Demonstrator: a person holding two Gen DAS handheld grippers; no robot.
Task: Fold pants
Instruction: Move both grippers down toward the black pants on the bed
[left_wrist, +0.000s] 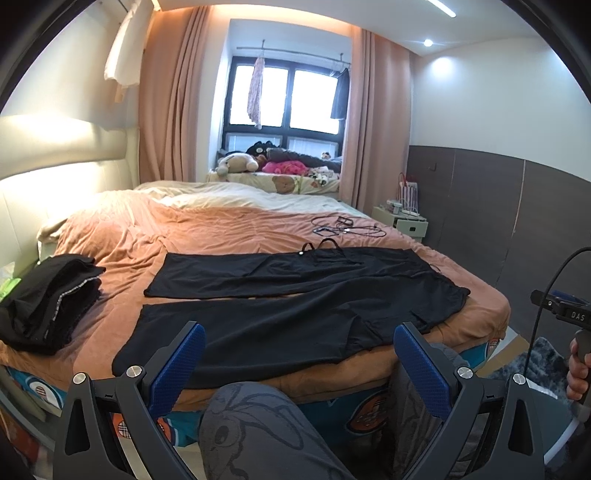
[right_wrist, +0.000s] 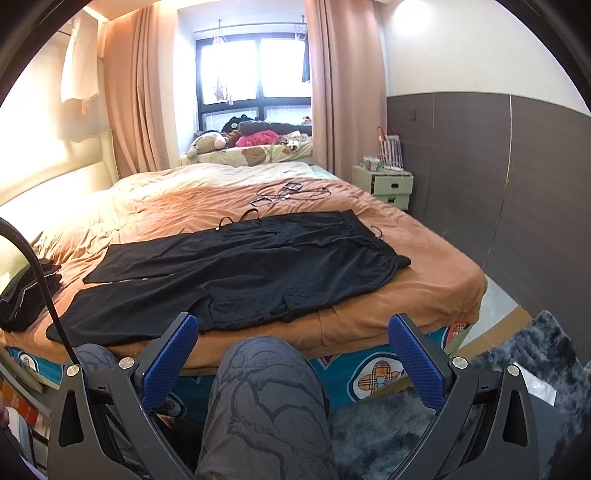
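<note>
Black pants (left_wrist: 295, 295) lie spread flat across the near half of the bed (left_wrist: 229, 229), on the orange cover. The waist is toward the right edge and the two legs run off to the left, a narrow strip of cover showing between them. The nearer leg reaches almost to the bed's front edge.

The left gripper (left_wrist: 299, 365) hangs in front of the bed, off the pants, its blue fingers (left_wrist: 177, 369) spread wide with nothing between them. The right gripper (right_wrist: 291, 362) sits the same way just short of the bed edge, fingers (right_wrist: 417, 365) wide apart and empty. Below both, the person's knee (right_wrist: 266, 391) in grey printed trousers shows close to the bed's patterned side.

At the left end of the bed a pile (left_wrist: 44, 299) of dark clothes sits, apart from the pants. Beyond the pants some cables (left_wrist: 343, 227) lie tangled on the cover. Past the bed, soft toys (left_wrist: 236, 162) rest on the window seat between pink curtains (left_wrist: 170, 96). A small nightstand (right_wrist: 384, 184) stands by the dark wall panel, and a grey shaggy rug (right_wrist: 517, 369) covers the floor at right.
</note>
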